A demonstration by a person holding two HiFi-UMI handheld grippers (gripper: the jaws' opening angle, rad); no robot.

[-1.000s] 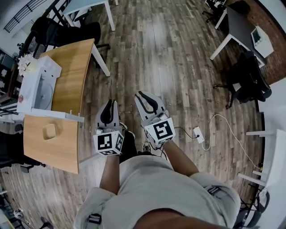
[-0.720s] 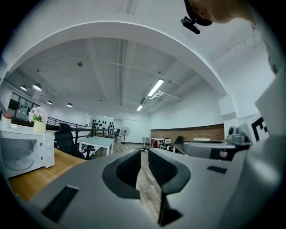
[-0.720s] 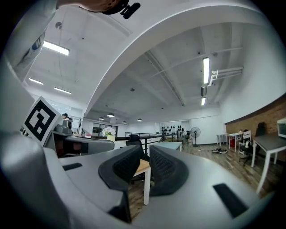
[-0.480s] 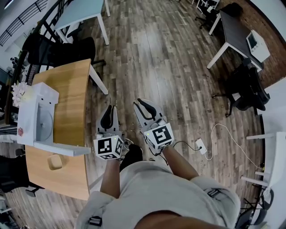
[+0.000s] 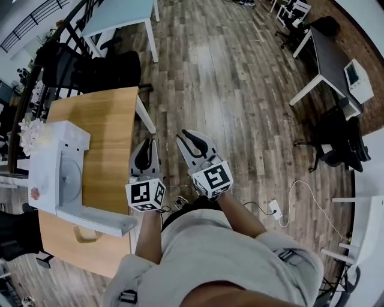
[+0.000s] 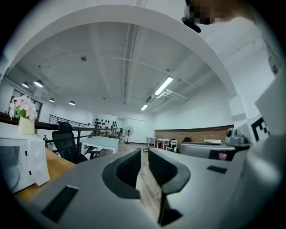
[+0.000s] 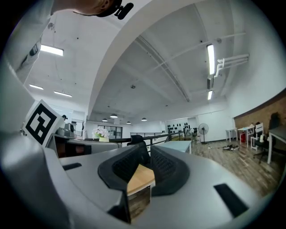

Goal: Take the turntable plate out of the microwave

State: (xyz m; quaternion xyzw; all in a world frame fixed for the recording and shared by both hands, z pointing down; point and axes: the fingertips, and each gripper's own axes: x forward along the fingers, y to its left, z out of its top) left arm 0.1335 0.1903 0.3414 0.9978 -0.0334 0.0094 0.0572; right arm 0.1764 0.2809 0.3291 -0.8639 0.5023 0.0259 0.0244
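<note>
The white microwave (image 5: 53, 171) stands on the wooden table (image 5: 111, 129) at the left of the head view, its door (image 5: 99, 220) swung open. Inside lies the round turntable plate (image 5: 71, 180). Both grippers are held level over the floor, just right of the table. My left gripper (image 5: 146, 147) is open by a narrow gap with nothing in it. My right gripper (image 5: 192, 139) is also open and empty, and its jaws have just been opening. In the left gripper view the microwave (image 6: 18, 163) shows at the far left, beside the left gripper (image 6: 142, 154). The right gripper (image 7: 149, 156) frames a table corner.
A vase of pale flowers (image 5: 30, 135) stands behind the microwave. A small tan dish (image 5: 87, 234) lies partly under the door. A black office chair (image 5: 114, 69) and a pale table (image 5: 120, 15) are beyond. On the right are a dark desk (image 5: 333, 54) and a power strip (image 5: 275, 208).
Both grippers have moved together across the floor towards the wooden table, so the microwave now sits closer to them. The right jaws stand slightly wider.
</note>
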